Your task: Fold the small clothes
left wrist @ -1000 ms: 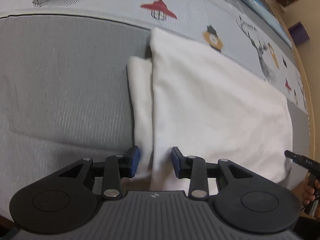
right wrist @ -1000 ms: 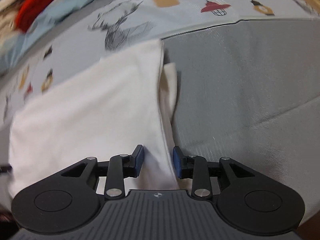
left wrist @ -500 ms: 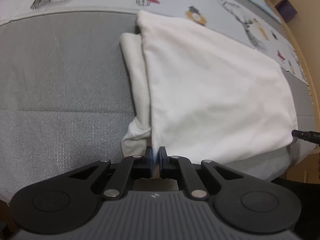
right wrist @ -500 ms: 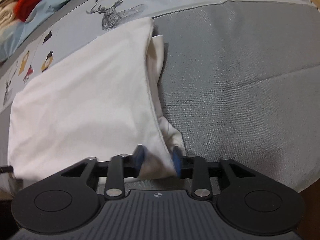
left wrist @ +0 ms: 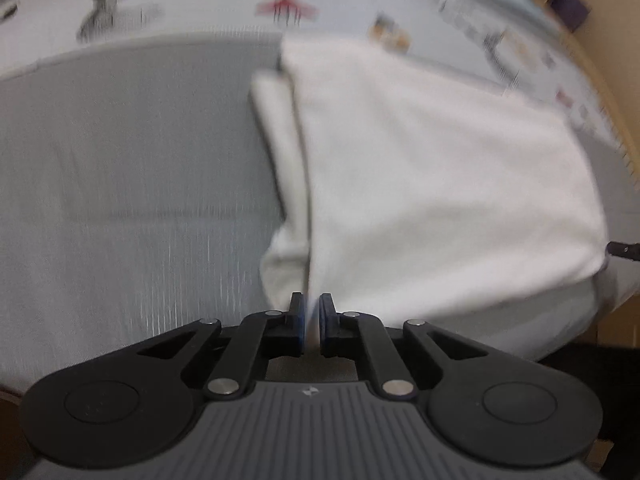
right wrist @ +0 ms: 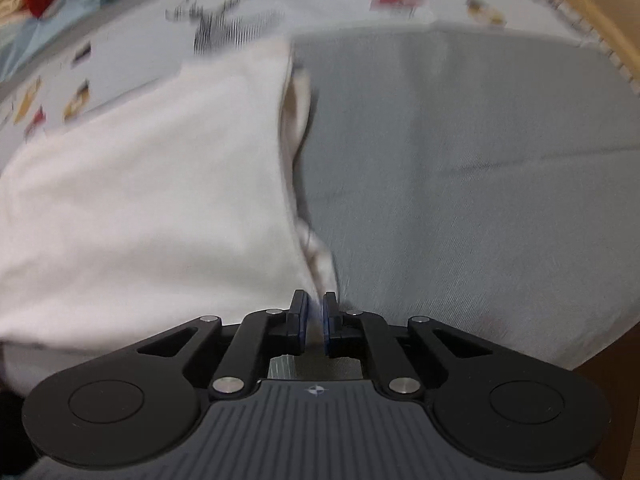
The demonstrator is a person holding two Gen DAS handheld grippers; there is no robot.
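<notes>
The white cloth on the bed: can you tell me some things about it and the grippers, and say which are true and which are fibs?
1. The left gripper is pinching the white cloth. True.
2. The right gripper is wide open and holds nothing. False: it is shut on the near corner of the white cloth.
3. The cloth lies partly on a grey sheet. True.
4. The cloth is bright green. False: it is white.
5. A patterned cover with a deer drawing lies beyond the cloth. True.
6. The cloth is rolled into a ball. False: it is spread fairly flat, with a folded part sticking out along one side.
</notes>
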